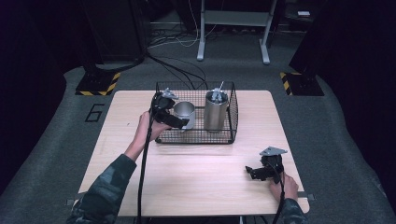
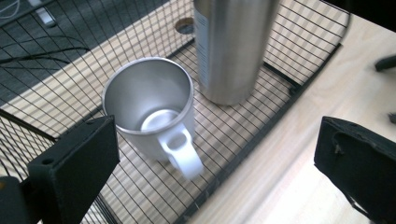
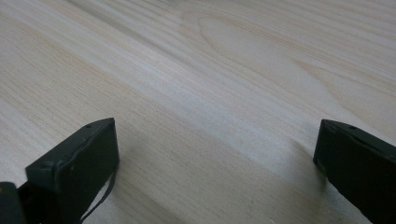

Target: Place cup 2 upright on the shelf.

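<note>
Left gripper (image 1: 180,122) jaws wide apart, poised over steel mug (image 1: 184,113) at 9 o'clock inside wire basket (image 1: 196,138), tall steel flask (image 1: 215,112) upright at mug's 3 o'clock, right gripper (image 1: 251,171) jaws apart, low over wooden table (image 1: 196,177) at 5 o'clock

A large dark numeral "6" (image 1: 95,112) is marked on the grey carpeted floor (image 1: 51,154), just off the far left corner of the light wooden table (image 1: 196,186). No other text or label is legible.
</note>
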The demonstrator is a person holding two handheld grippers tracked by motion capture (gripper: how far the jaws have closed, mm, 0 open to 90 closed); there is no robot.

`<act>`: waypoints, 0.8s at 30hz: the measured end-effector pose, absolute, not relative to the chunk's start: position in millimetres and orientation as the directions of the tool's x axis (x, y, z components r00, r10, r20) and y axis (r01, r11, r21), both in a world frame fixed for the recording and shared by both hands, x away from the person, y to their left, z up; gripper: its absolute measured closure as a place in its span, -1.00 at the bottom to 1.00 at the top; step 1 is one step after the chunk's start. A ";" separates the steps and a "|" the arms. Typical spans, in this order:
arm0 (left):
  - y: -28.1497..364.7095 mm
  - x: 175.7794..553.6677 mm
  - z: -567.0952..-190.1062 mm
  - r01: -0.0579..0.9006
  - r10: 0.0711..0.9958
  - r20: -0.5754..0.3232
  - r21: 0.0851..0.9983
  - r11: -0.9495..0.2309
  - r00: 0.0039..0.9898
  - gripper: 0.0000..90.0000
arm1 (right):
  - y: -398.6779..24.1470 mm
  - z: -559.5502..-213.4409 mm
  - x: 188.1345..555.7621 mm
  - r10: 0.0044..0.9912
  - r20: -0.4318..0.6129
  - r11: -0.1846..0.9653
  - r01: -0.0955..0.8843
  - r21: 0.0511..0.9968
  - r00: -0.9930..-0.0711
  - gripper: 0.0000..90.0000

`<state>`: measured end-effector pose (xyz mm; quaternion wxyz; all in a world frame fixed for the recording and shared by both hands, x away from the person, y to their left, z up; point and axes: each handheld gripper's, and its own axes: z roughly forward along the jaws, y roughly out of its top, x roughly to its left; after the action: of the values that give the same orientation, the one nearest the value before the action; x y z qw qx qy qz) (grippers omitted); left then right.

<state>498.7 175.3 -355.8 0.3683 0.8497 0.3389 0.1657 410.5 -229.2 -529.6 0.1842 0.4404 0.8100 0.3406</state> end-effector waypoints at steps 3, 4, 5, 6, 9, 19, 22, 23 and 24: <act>180.3 484.2 -357.3 0.438 0.688 0.050 0.737 -0.514 0.724 -1.00 | -229.1 -529.6 410.5 0.839 0.002 0.379 0.588 0.714 -0.544 -1.00; 181.9 479.1 -358.5 0.429 0.687 0.058 0.741 -0.516 0.724 -1.00 | -229.1 -529.6 410.5 0.839 0.002 0.379 0.588 0.714 -0.544 -1.00; 183.8 473.8 -359.6 0.421 0.682 0.068 0.741 -0.523 0.728 -1.00 | -229.1 -529.5 410.5 0.839 0.003 0.380 0.589 0.713 -0.544 -1.00; 186.0 466.9 -361.3 0.414 0.677 0.080 0.737 -0.534 0.732 -1.00 | -229.1 -529.6 410.6 0.838 0.004 0.379 0.588 0.714 -0.545 -1.00; 191.7 453.1 -367.5 0.401 0.671 0.093 0.739 -0.542 0.736 -1.00 | -229.2 -529.6 410.6 0.839 0.000 0.381 0.588 0.714 -0.544 -1.00; 217.3 415.0 -405.0 0.424 0.701 0.090 0.739 -0.523 0.708 -1.00 | -228.7 -529.7 410.6 0.839 -0.001 0.381 0.586 0.715 -0.544 -1.00; 227.5 408.6 -418.1 0.448 0.717 0.071 0.737 -0.506 0.693 -1.00 | -228.3 -529.7 410.6 0.841 0.001 0.377 0.588 0.716 -0.541 -1.00; 230.9 405.6 -422.3 0.458 0.720 0.066 0.731 -0.506 0.691 -1.00 | -228.8 -529.6 410.6 0.838 -0.003 0.383 0.585 0.715 -0.545 -1.00; 233.8 402.3 -427.1 0.463 0.726 0.065 0.731 -0.502 0.684 -1.00 | -228.7 -529.5 410.6 0.839 -0.001 0.381 0.586 0.715 -0.545 -1.00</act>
<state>402.3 233.8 -427.1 0.3546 0.8464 0.3511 0.1858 410.6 -228.7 -529.5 0.1855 0.4397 0.8101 0.3405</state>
